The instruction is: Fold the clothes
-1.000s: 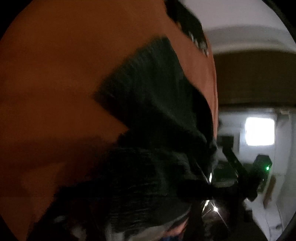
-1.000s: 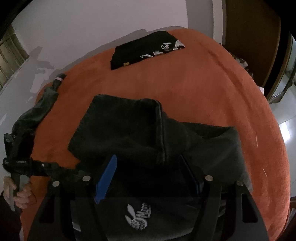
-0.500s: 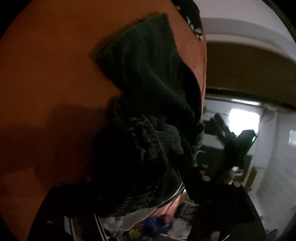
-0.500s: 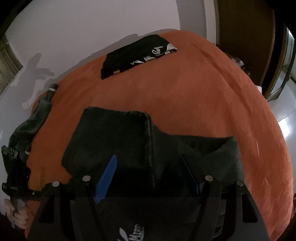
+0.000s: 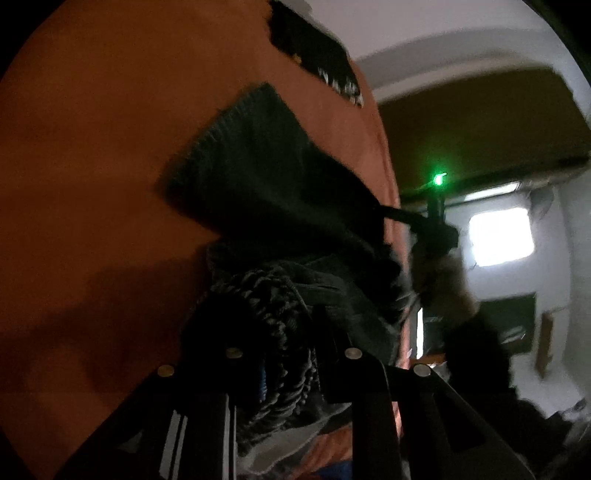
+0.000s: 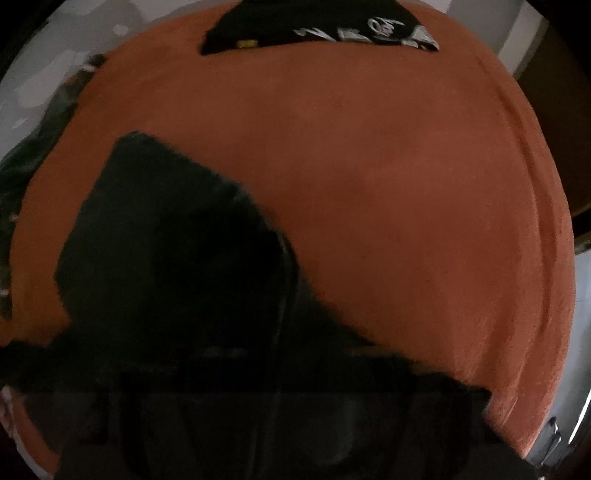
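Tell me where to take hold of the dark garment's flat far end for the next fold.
Probably the squared far corner of the dark garment, from over the bare orange cover beyond it: the cloth lies flat there and its edges meet cleanly.

Matt, fuzzy orange cloth cover [image 6: 388, 192], dark ribbed knit garment [image 5: 258, 177] with a bunched, coarse elastic waistband at 6 o'clock, folded black cloth [image 6: 317, 29] with glossy white print at 12 o'clock, matt black plastic left gripper [image 5: 291, 354] with small shiny metal screws
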Available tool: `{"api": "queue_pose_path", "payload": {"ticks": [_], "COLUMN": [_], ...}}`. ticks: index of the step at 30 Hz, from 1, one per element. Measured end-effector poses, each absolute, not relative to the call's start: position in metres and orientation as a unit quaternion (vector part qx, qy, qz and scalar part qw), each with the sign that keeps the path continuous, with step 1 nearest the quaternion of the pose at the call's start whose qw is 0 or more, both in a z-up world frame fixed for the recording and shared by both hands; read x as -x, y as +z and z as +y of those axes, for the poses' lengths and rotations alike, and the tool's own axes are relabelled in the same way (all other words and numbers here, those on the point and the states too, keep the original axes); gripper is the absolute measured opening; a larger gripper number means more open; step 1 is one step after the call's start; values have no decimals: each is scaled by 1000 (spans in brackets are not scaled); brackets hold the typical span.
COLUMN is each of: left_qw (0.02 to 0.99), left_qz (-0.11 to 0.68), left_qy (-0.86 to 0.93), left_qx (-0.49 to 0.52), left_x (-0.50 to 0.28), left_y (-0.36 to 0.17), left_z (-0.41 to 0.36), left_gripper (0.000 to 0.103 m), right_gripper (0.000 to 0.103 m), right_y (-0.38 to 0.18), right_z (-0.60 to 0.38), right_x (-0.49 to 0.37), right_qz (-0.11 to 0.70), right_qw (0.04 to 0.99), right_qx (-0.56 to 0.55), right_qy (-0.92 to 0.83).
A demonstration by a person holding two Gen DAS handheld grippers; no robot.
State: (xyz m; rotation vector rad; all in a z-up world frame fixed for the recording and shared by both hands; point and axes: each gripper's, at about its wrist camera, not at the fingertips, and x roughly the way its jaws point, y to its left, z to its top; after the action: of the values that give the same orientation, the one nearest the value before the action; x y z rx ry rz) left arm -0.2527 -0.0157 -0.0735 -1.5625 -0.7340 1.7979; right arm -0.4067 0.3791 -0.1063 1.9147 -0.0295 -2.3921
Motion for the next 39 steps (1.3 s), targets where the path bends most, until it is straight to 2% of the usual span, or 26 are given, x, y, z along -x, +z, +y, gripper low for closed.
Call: {"api": "queue_pose_path", "payload": {"ticks": [2, 5, 11, 15, 17, 19, 20, 22, 24, 26, 27, 28, 30, 33, 39], "left_qw": [324, 336, 339, 338, 327, 302, 289, 266, 253, 246, 246, 248, 249, 250, 257], "left_qz": [-291, -293, -316, -328, -323, -331, -335, -341, -348, -348, -342, -336, -333, -335, -338], "left_qy": [681, 686, 707, 728, 743, 754, 758, 765, 765, 766, 768, 770, 772, 769, 766], "left_qx": [589, 575, 534, 499, 486, 481, 479, 477, 479, 482, 482, 482, 481, 484, 483], "left_x": [246, 234, 222, 238, 251, 270, 280, 298, 304, 306, 304, 303, 308, 317, 320], "left_y": [-69, -58, -28, -4, 2, -2, -4, -12, -21, -28, -28, -29, -32, -38, -40], "left_z": [-21, -31, -61, -84, -90, -103, -109, -119, -131, -137, -139, -138, -131, -127, -124], "left_gripper": [20, 20, 20, 21, 21, 21, 21, 21, 21, 21, 20, 20, 21, 21, 21], "right_gripper": [4, 4, 4, 4, 9, 25, 29, 29, 29, 48, 72, 81, 83, 100, 101], "right_y": [-79, -17, 90, 122, 119, 89, 71, 37, 21, 21, 24, 28, 37, 27, -49], "right_z": [403, 441, 503, 511, 507, 507, 506, 504, 499, 492, 487, 483, 470, 457, 437], "right_x": [396, 356, 266, 259, 292, 342, 368, 411, 412, 393, 382, 367, 333, 287, 246], "right_qz": [-86, -155, -241, -257, -256, -271, -281, -296, -291, -275, -258, -234, -191, -147, -88], "right_qw": [9, -59, -163, -180, -159, -122, -99, -59, -41, -28, -19, -12, 2, 22, -23], "right_qx": [-571, -473, -293, -243, -274, -348, -387, -452, -467, -458, -454, -449, -442, -451, -511], "right_qy": [-816, -865, -911, -918, -913, -889, -873, -839, -834, -845, -853, -862, -877, -880, -855]}}
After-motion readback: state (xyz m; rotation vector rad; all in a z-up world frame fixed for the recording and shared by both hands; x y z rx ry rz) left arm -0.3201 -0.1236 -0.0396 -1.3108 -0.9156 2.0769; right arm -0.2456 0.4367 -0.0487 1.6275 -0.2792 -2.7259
